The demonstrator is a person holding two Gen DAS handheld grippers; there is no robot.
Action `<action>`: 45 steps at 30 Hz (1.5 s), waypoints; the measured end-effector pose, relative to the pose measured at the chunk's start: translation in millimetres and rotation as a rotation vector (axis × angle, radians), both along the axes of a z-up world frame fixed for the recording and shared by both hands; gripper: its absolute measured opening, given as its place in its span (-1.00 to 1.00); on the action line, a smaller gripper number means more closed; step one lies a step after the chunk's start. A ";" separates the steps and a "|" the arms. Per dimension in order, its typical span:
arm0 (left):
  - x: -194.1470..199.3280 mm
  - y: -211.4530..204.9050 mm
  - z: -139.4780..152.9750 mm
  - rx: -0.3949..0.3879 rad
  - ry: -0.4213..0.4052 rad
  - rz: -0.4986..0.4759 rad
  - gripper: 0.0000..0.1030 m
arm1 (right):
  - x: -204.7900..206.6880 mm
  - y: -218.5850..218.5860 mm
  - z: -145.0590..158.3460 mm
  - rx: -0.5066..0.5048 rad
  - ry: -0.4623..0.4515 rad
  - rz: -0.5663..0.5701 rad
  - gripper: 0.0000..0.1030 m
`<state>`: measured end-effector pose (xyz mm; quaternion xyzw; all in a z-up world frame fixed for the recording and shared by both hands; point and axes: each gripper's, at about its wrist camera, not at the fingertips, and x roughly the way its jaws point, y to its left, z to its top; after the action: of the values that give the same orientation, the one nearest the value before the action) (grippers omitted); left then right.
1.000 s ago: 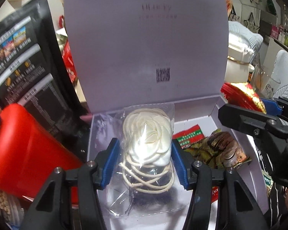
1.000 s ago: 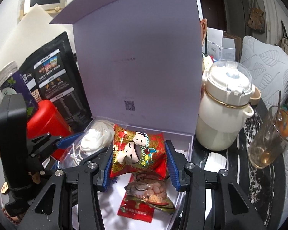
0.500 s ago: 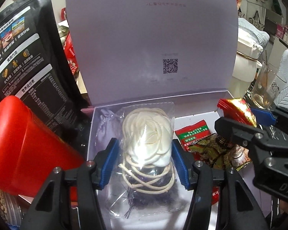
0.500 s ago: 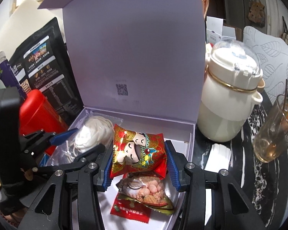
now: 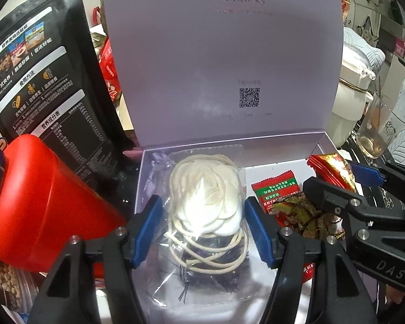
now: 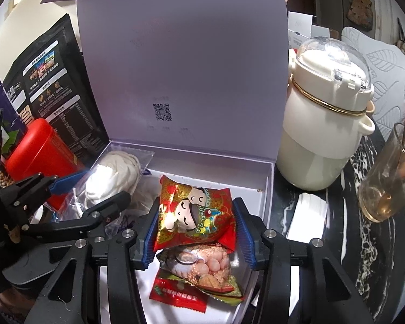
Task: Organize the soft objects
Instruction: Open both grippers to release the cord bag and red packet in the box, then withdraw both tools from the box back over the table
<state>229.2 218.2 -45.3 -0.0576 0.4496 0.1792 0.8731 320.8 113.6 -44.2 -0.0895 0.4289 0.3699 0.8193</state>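
An open lilac gift box [image 5: 318,140] [image 6: 267,178] stands with its lid upright. My left gripper [image 5: 203,229] is shut on a clear bag holding a white fabric flower with cord [image 5: 206,202], over the box's left side; the bag also shows in the right wrist view [image 6: 110,172]. My right gripper [image 6: 194,224] is shut on a red and gold snack packet [image 6: 194,210] above the box's right half; the packet also shows in the left wrist view [image 5: 333,168]. Under it lie a nut snack packet [image 6: 202,267] and a small red sachet [image 6: 175,294].
A red canister [image 5: 37,202] and a black pouch [image 5: 43,86] stand left of the box. A cream jug with a clear dome lid [image 6: 326,124], a glass with a spoon [image 6: 388,183] and a folded white tissue [image 6: 307,216] stand on the dark marbled table [image 6: 364,243] at the right.
Both grippers have drawn back slightly from the box lid while keeping their holds. The right gripper with the red packet has sunk lower over the box.
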 end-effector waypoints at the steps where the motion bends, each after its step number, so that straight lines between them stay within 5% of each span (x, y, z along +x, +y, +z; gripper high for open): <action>1: 0.0 0.3 -0.3 -0.001 0.004 0.000 0.27 | 0.6 -0.6 0.0 0.000 0.002 -0.002 -0.01; 15: -1.4 -0.1 -0.4 -0.027 0.013 0.006 0.36 | 2.0 -9.0 4.2 -0.023 -0.016 -0.033 0.30; 21: -2.5 -7.1 5.7 -0.056 -0.002 -0.022 1.00 | -1.4 -19.3 15.4 0.006 -0.023 -0.042 0.34; 38: -38.7 -35.9 87.3 -0.015 -0.139 -0.039 1.00 | -30.5 -61.8 89.3 0.081 -0.118 -0.077 0.35; 45: -75.9 -55.8 138.0 0.036 -0.247 -0.046 1.00 | -70.9 -80.6 140.3 0.128 -0.231 -0.064 0.36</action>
<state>153.4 162.4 92.6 -0.0534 0.3365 0.1585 0.9267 249.9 32.9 96.2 -0.0652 0.3097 0.3574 0.8787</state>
